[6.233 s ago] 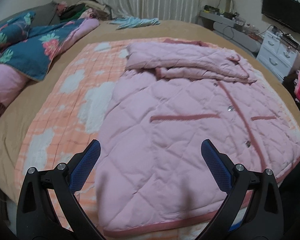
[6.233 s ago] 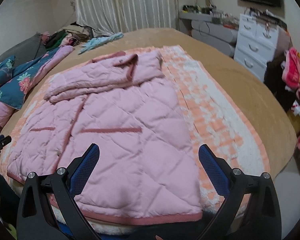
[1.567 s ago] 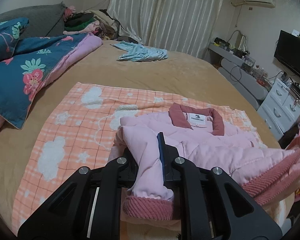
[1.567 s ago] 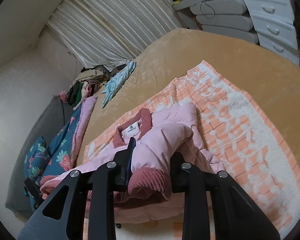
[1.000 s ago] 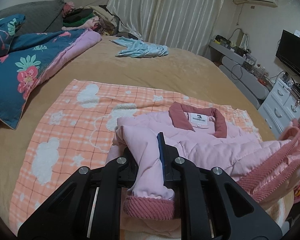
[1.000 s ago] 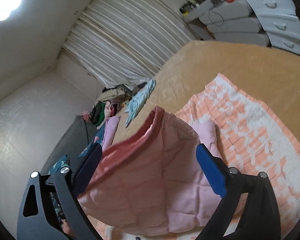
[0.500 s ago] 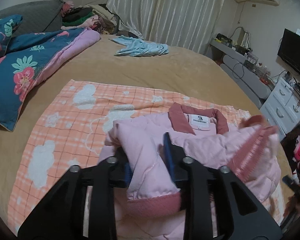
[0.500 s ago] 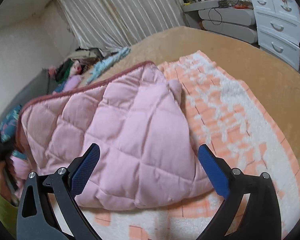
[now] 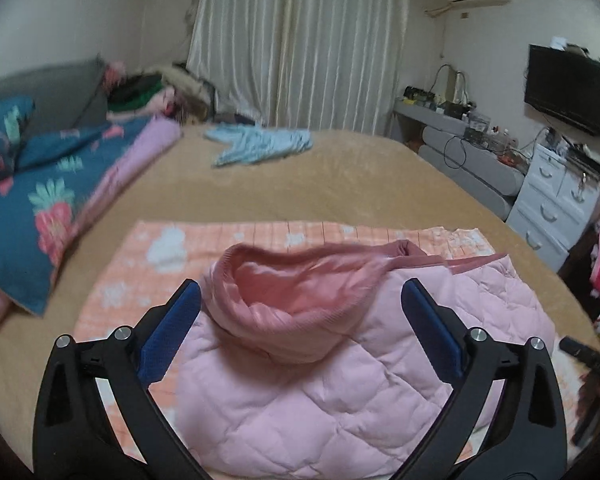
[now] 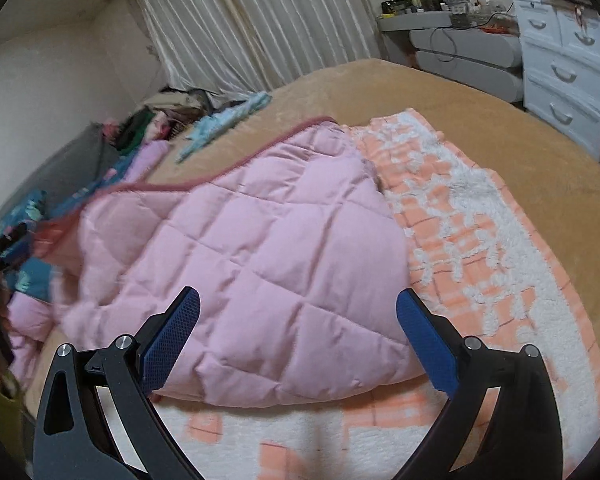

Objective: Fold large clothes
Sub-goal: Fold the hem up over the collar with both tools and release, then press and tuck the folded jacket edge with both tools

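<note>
Both grippers stood over the folded jacket.

My left gripper [image 9: 300,328] was opening, its jaws wide with the jacket [image 9: 340,380] between them but untouched; my right gripper [image 10: 298,330] gaped empty above it. The jacket lay doubled on the blanket [image 10: 500,280], near edge of the bed [image 9: 320,184].

Bare tan bedspread [image 9: 340,184] beyond the folded jacket [image 9: 340,380] (quilt [image 9: 40,208] crowding the left edge, dresser [image 9: 556,200] right)
</note>
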The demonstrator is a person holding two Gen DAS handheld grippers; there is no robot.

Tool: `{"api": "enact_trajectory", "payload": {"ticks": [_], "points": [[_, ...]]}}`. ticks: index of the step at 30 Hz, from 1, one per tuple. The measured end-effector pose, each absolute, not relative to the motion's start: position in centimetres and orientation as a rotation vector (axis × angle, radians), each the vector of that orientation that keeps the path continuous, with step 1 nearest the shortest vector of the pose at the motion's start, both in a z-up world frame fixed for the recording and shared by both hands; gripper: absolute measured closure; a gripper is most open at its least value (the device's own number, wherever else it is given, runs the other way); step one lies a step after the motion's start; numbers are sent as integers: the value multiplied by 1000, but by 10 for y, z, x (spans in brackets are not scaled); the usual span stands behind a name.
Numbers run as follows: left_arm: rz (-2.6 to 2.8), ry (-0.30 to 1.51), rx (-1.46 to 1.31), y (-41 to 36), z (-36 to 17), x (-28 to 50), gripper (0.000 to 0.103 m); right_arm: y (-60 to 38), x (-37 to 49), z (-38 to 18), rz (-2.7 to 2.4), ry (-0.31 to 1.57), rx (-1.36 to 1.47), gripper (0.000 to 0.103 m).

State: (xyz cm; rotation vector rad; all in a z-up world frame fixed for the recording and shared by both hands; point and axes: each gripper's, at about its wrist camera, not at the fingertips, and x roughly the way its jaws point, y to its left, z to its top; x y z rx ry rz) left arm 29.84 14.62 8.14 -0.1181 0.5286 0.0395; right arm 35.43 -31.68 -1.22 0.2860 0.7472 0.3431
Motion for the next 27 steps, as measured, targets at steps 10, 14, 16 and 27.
{"api": "enact_trajectory", "payload": {"ticks": [10, 14, 16, 27], "points": [[72, 567, -85, 156, 67, 282, 9, -317, 339, -8, 301, 750, 203, 5], [75, 618, -98, 169, 39, 281, 9, -317, 340, -11, 248, 742, 137, 4], [88, 655, -113, 178, 21, 282, 9, -316, 344, -15, 219, 740, 99, 4], [42, 823, -455, 233, -89, 278, 9, -304, 392, -56, 135, 787, -52, 7]]}}
